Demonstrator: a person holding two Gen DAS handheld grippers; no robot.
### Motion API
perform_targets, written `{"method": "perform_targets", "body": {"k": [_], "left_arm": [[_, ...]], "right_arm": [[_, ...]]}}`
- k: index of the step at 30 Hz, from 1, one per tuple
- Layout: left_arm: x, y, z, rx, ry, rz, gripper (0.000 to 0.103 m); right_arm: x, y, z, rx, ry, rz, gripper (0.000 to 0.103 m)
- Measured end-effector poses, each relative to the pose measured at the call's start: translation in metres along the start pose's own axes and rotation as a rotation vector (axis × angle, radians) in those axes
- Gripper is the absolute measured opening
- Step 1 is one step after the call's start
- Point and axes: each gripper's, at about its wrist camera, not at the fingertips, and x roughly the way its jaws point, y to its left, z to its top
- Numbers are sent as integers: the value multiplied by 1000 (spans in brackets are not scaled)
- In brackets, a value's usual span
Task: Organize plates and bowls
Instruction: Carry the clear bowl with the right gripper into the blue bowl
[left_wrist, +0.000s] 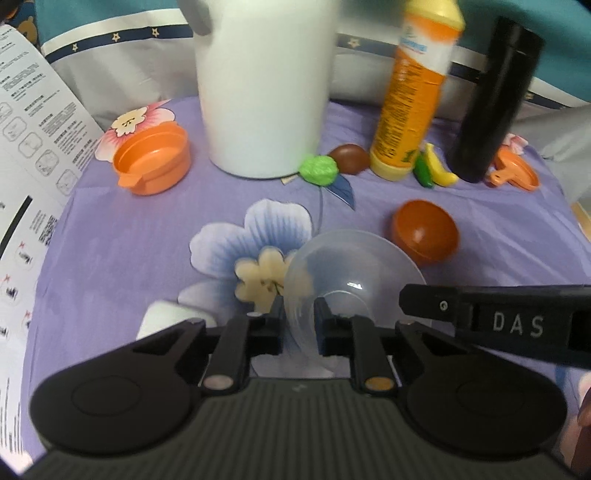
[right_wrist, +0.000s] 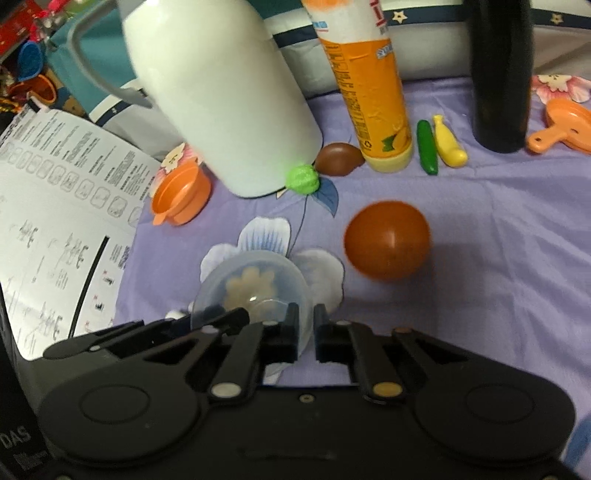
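A clear plastic bowl (left_wrist: 351, 273) is held over the purple flowered cloth (left_wrist: 147, 236). My left gripper (left_wrist: 300, 314) is shut on its near rim. My right gripper (right_wrist: 306, 321) is shut on the same bowl (right_wrist: 255, 284) at its rim; its finger enters the left wrist view (left_wrist: 480, 314) from the right. A small dark orange bowl (left_wrist: 424, 232) lies tipped on the cloth just right of the clear bowl; it also shows in the right wrist view (right_wrist: 388, 240). An orange cup with a spout (left_wrist: 151, 162) sits at the left.
A white jug (left_wrist: 262, 85), an orange bottle (left_wrist: 413, 92) and a black flask (left_wrist: 491, 103) stand at the back. Toy food lies among them: green ball (left_wrist: 318, 170), brown piece (left_wrist: 349, 158), banana (left_wrist: 439, 170). An orange strainer (left_wrist: 517, 173) is far right. A printed sheet (left_wrist: 29, 155) lies left.
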Motion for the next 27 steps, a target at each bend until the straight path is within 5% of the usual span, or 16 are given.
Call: {"method": "perform_targets", "body": {"k": [27], "left_arm": [[-127, -87, -120, 112, 11, -108, 15]], "right_arm": [[-170, -38, -140, 1, -67, -22, 8]]}}
